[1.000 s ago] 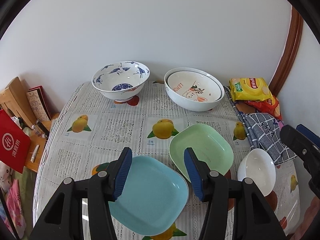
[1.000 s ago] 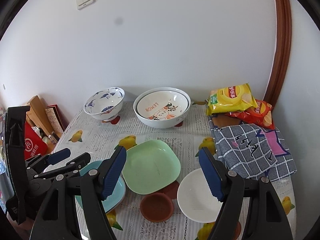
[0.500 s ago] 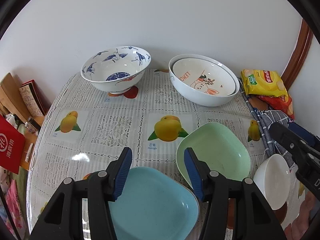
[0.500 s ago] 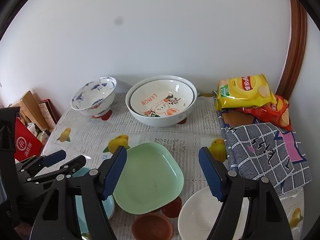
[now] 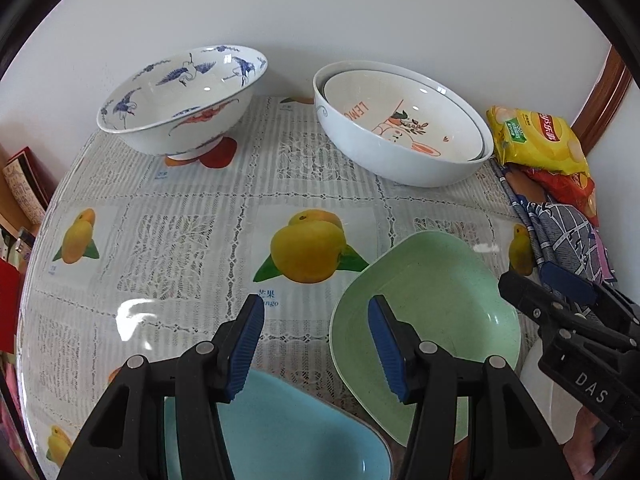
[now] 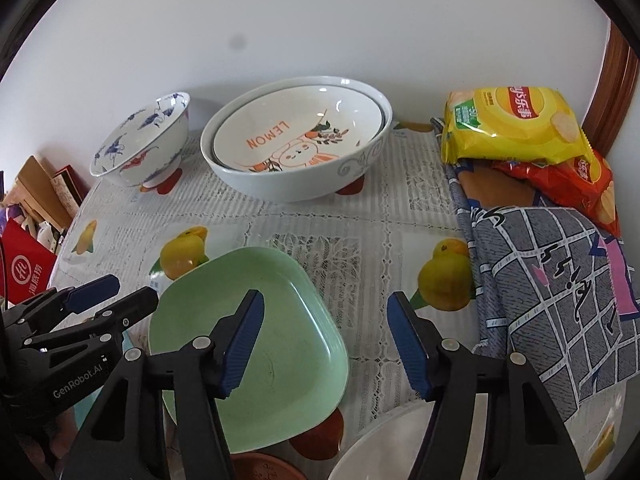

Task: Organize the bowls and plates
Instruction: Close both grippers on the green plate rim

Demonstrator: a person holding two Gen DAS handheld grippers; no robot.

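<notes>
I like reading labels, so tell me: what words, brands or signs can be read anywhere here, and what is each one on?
"LEMON": inner bowl, nested in a larger white bowl.
"GenRobot.AI": body of the left gripper.
"DAS": body of the right gripper.
"ango", beside Chinese characters: under the mango print on the tablecloth.
Chinese brand lettering: yellow chip bag, small print unreadable.
White Chinese characters and a round logo: red bag.

Even, soft daylight fills both my views; shadows under the dishes are faint. White glare patches sit on the glossy fruit-printed plastic tablecloth point(image 5: 132, 316) and small glints on the blue-and-white porcelain bowl point(image 5: 182, 100). Everything stays sharp. Fisheye curvature bends the table edges, and black vignette rings the corners.
</notes>
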